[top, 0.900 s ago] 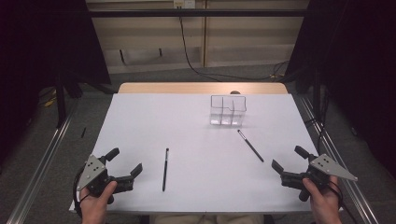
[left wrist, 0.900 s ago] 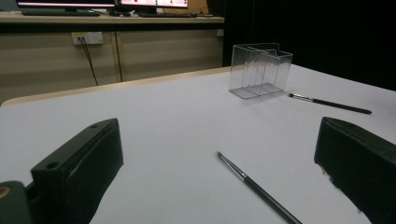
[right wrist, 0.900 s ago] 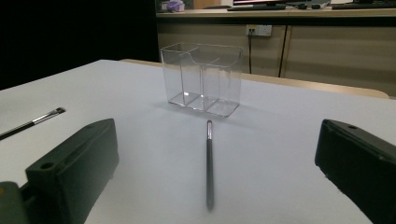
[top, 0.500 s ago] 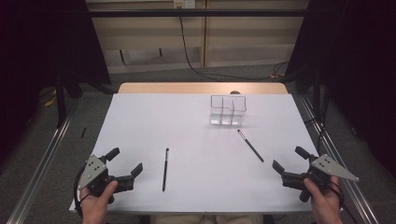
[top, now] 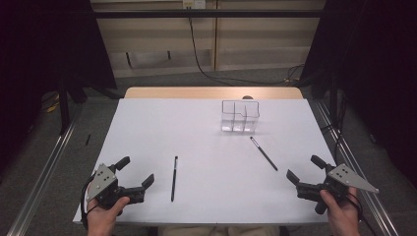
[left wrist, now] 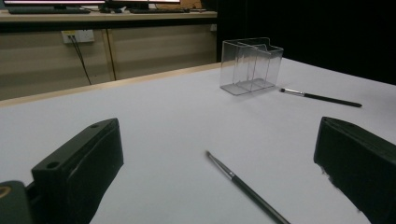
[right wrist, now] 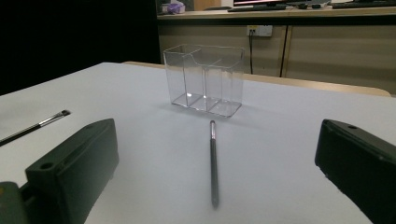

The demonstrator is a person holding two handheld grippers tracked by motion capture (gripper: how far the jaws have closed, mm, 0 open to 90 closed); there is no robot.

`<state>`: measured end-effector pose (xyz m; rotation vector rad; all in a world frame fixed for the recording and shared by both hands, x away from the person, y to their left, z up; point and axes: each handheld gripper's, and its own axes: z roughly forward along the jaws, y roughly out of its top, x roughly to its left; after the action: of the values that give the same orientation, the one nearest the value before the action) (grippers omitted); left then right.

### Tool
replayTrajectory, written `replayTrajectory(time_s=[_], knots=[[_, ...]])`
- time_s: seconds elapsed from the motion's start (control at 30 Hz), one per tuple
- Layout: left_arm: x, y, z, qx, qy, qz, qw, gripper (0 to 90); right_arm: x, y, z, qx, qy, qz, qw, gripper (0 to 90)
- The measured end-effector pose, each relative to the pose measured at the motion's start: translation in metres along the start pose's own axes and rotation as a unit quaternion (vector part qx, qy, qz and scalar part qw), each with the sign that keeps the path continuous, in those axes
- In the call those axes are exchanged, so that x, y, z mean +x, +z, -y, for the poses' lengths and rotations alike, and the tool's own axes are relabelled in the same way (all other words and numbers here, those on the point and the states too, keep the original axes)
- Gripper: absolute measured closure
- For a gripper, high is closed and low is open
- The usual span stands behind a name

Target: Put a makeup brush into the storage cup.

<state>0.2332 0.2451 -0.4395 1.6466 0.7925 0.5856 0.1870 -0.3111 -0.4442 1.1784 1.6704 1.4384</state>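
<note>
While both brushes are lying untouched mid-tabletop, I'm holding the left gripper [top: 134, 173] and right gripper [top: 303, 168] near the front corners, jaws apart, empty; next I'm judging a reach toward the left brush [top: 173, 178], then the holder [top: 240, 116].

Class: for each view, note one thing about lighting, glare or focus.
High view: white table bright, surroundings dark. Left gripper view: near brush soft towards the bottom edge. Right gripper view: highlights glint on the clear holder.
</note>
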Motion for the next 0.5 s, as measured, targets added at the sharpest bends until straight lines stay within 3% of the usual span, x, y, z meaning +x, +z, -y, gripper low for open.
replayTrajectory(time_s=[0.5], knots=[[-0.013,0.024,-0.013,0.024,0.015,0.018,0.9994,1.7,0.001,0.001,0.000,0.003,-0.001,-0.003,1.0000,0.0]])
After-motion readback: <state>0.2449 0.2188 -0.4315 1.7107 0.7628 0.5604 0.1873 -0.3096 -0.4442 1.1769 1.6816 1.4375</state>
